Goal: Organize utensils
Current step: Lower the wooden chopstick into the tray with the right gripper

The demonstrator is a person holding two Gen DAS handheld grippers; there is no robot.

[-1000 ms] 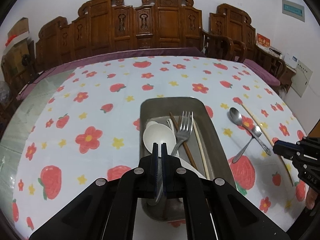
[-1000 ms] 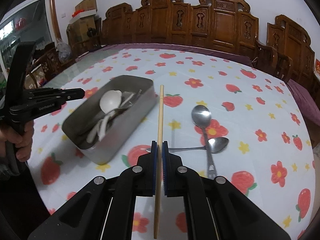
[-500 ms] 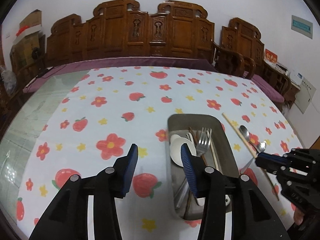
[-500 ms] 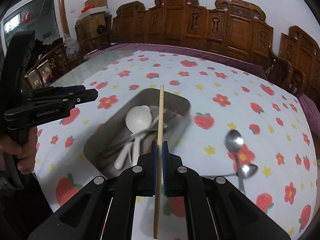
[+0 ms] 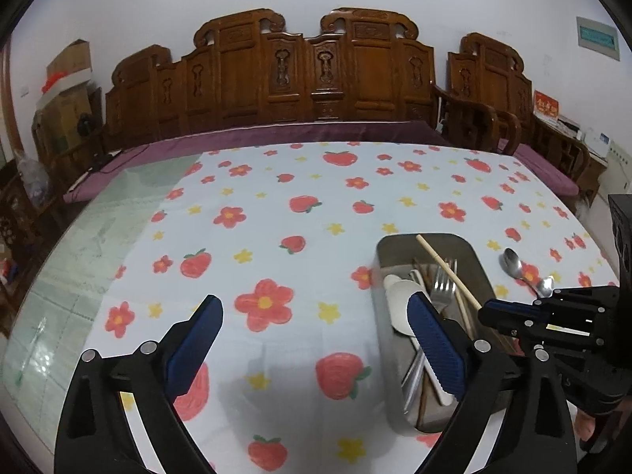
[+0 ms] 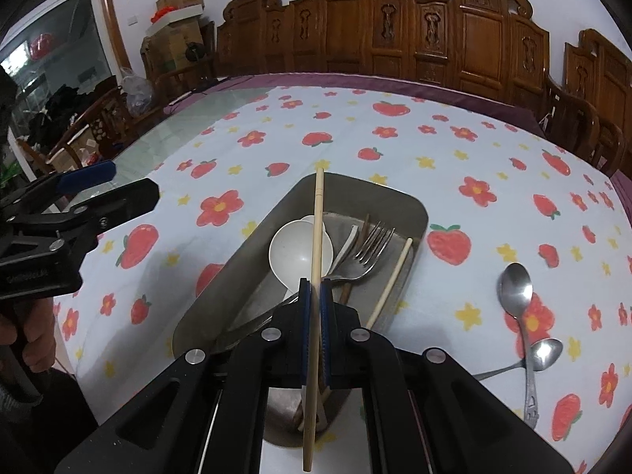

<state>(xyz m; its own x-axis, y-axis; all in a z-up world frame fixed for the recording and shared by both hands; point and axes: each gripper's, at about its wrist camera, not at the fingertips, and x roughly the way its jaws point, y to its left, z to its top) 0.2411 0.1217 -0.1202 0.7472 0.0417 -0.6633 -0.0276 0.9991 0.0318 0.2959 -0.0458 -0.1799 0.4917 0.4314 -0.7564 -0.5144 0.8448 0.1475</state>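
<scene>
A steel tray [image 6: 414,207] [image 5: 476,262] on the flowered table holds a white spoon [image 6: 294,252], a fork [image 6: 369,251], a pale chopstick [image 6: 389,284] and other utensils. My right gripper [image 6: 315,290] is shut on a second pale chopstick [image 6: 318,213] and holds it lengthwise above the tray; it also shows in the left wrist view [image 5: 446,270]. My left gripper [image 5: 316,328] is wide open and empty, left of the tray. Two metal spoons [image 6: 513,288] [image 5: 513,262] lie crossed on the cloth right of the tray.
The tablecloth [image 5: 300,205] has strawberries and flowers; bare glass table [image 5: 79,245] shows at the left. Carved wooden chairs [image 5: 316,71] line the far edge. Boxes [image 6: 173,12] stand at the back left.
My left gripper opened, released the white spoon in the tray and drew back to the left. My right gripper carried the chopstick from the cloth to above the tray.
</scene>
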